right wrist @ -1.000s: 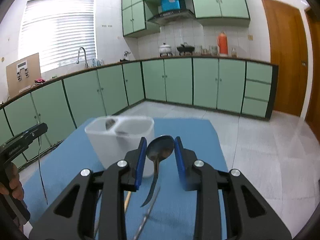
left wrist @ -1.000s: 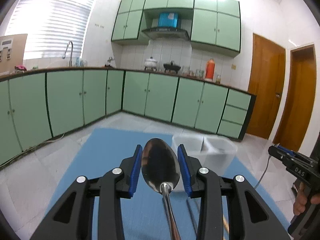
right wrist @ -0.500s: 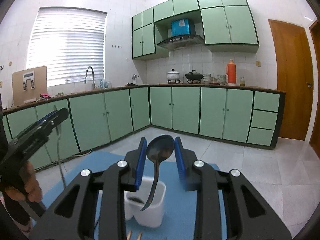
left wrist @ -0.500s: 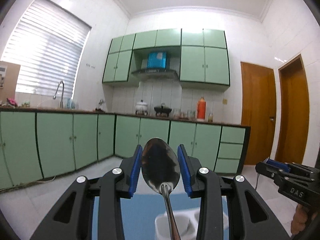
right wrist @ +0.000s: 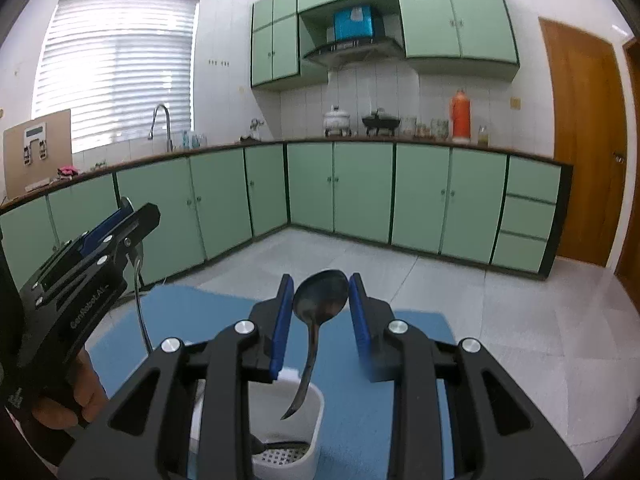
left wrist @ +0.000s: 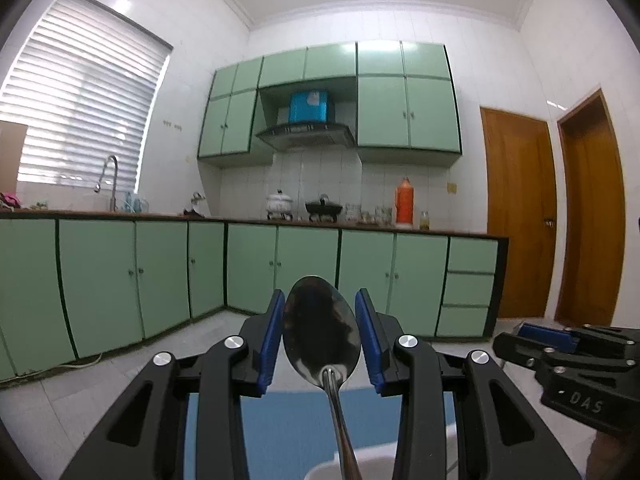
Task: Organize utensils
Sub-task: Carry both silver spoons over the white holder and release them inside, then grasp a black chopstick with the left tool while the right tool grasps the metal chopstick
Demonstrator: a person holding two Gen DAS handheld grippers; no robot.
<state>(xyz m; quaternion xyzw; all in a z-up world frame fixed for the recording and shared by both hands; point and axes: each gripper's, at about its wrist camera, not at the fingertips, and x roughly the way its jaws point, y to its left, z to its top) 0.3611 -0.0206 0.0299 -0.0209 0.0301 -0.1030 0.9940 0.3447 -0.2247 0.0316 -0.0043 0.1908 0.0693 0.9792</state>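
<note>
My left gripper (left wrist: 319,308) is shut on the bowl of a large metal spoon (left wrist: 322,344). Its handle hangs down toward the rim of a white utensil holder (left wrist: 368,460) at the bottom edge. My right gripper (right wrist: 320,300) is shut on the bowl of a smaller spoon (right wrist: 318,304). The tip of its handle hangs just above the holder's (right wrist: 310,412) near compartment, which has a perforated floor. Each gripper shows in the other's view: the right gripper (left wrist: 516,340) at the right edge, the left gripper (right wrist: 136,216) at the left with its spoon handle (right wrist: 141,312) dangling.
The holder stands on a blue mat (right wrist: 360,360) over a pale tiled floor (right wrist: 500,320). Green base cabinets (right wrist: 360,192) line the far walls, with wooden doors (left wrist: 516,216) at the right. A person's hand (right wrist: 60,404) grips the left gripper's handle.
Both grippers have carried their spoons forward to the white holder. It has gone from ahead on the mat to low in both views, under the hanging handles. The left wrist view has tilted up.
</note>
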